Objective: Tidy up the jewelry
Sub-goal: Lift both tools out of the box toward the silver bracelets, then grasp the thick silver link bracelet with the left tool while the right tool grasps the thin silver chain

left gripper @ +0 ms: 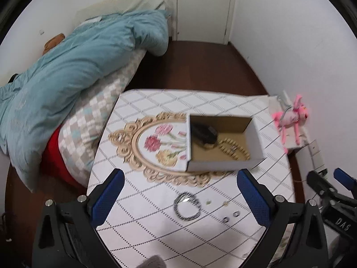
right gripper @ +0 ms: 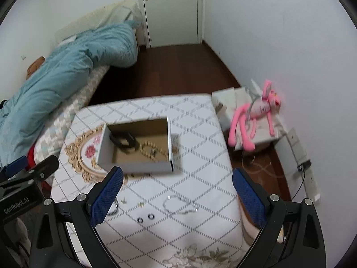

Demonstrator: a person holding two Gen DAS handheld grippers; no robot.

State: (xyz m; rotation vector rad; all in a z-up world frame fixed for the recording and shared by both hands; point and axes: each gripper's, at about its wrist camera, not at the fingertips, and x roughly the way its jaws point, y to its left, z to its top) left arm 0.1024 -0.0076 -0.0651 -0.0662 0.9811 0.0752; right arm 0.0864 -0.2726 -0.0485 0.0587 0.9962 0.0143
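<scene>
Left wrist view: one cardboard box at centre holds a bead necklace; below it lie one dark bracelet and two rings. The left gripper is spread wide, empty.

Right wrist view: one silver chain and the two rings lie at lower centre; the right gripper gapes wide, grasping nothing.

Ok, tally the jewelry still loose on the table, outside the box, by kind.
Dark bangle: 1
Silver chain: 1
Small rings: 2
Tiny earrings: 2
Total: 6 loose pieces, all in front of the cardboard box.
</scene>
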